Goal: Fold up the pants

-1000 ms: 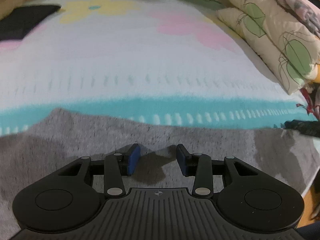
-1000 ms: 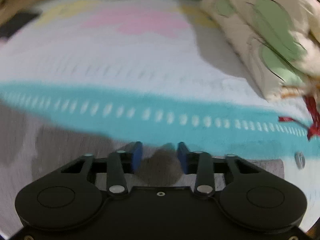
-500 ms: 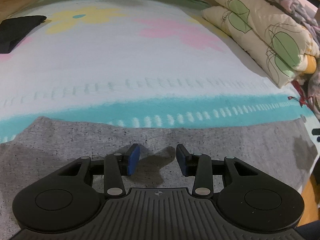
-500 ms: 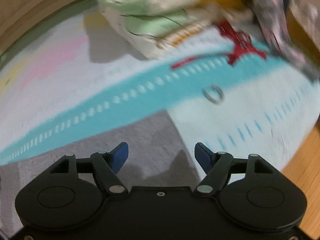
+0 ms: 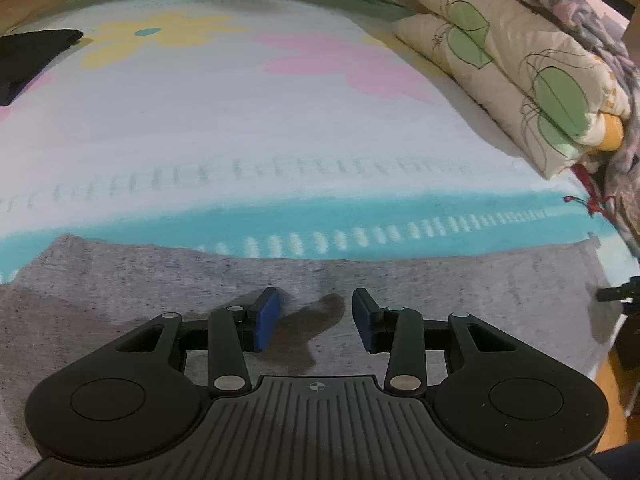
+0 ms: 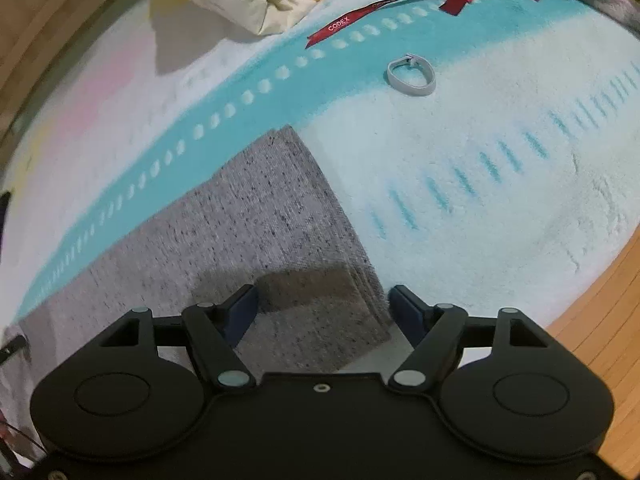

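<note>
Your left claw [image 5: 316, 318] hovers over the grey pants [image 5: 440, 280], pads apart, nothing gripped. Your right claw [image 6: 323, 312] stands wide over the pants' [image 6: 260, 220] end corner, clamping nothing. The pants lie flat on the bed blanket [image 6: 500, 200]; beyond them a grey loop [image 6: 411, 76], red ribbon [image 6: 348, 24], pillows [image 5: 512, 68].

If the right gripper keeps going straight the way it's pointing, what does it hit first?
Most likely the end of the grey pants, which lies directly beneath the open right gripper; depth is unclear.
</note>
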Motion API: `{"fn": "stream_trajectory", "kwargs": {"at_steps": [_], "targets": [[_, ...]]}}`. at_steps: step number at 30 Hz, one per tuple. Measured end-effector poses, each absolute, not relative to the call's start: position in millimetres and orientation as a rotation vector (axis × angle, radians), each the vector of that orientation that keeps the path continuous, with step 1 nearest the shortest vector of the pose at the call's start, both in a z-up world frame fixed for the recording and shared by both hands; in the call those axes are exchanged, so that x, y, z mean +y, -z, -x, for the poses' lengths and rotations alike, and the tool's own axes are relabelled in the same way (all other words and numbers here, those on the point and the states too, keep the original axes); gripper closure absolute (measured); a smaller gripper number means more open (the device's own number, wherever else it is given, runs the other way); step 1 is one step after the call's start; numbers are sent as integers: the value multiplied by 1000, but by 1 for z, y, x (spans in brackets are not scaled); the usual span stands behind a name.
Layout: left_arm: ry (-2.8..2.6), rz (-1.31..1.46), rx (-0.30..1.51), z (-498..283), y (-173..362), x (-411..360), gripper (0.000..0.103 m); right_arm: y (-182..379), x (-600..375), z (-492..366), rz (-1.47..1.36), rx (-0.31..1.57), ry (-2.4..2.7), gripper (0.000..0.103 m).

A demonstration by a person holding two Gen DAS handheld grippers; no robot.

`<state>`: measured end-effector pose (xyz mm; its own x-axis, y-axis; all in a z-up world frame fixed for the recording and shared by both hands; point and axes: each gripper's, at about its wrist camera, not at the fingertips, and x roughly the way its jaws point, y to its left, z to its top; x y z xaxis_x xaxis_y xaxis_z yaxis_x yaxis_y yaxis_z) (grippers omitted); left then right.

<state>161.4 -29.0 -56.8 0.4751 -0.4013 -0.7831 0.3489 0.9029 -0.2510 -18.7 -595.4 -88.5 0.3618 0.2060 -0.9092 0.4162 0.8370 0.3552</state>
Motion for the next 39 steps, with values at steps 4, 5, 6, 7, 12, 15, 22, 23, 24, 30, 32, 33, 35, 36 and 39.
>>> {"fn": "stream_trajectory", "kwargs": {"at_steps": [4,5,6,7,12,15,22,23,24,30,32,33,35,36,39], "targets": [[510,77,976,-158,51,-44,64,83,-598,24,-611,1188,117,70],[530,83,980,-158,49,-49,64,82,-602,23,-652,1179,77,80],[553,89,983,-156,48,-56,64,81,-605,21,-686,1167,60,80],[576,89,986,-155,47,-64,64,76,-605,21,-683,1149,67,80],[760,14,996,-135,47,-117,64,49,-595,15,-649,1110,93,81],[830,-48,1005,-123,58,-146,64,25,-587,10,-646,1067,96,81],[865,-229,980,-115,75,-176,63,-32,-534,-3,-566,972,3,81],[853,-188,998,-118,73,-169,63,-41,-521,-6,-546,954,-26,81],[828,-135,1015,-123,70,-158,63,-49,-510,-8,-533,936,-59,81],[586,83,988,-158,50,-58,63,-74,-415,-23,-478,892,-315,81],[499,146,967,-166,44,-20,63,-74,-379,-28,-420,904,-382,81],[459,171,956,-168,42,-2,63,-73,-359,-30,-394,914,-419,81],[384,218,931,-171,38,32,63,-68,-324,-34,-361,938,-475,81],[354,239,925,-172,37,47,63,-64,-307,-36,-339,953,-500,81],[284,290,919,-170,33,80,63,-50,-257,-41,-251,989,-544,81]]}}
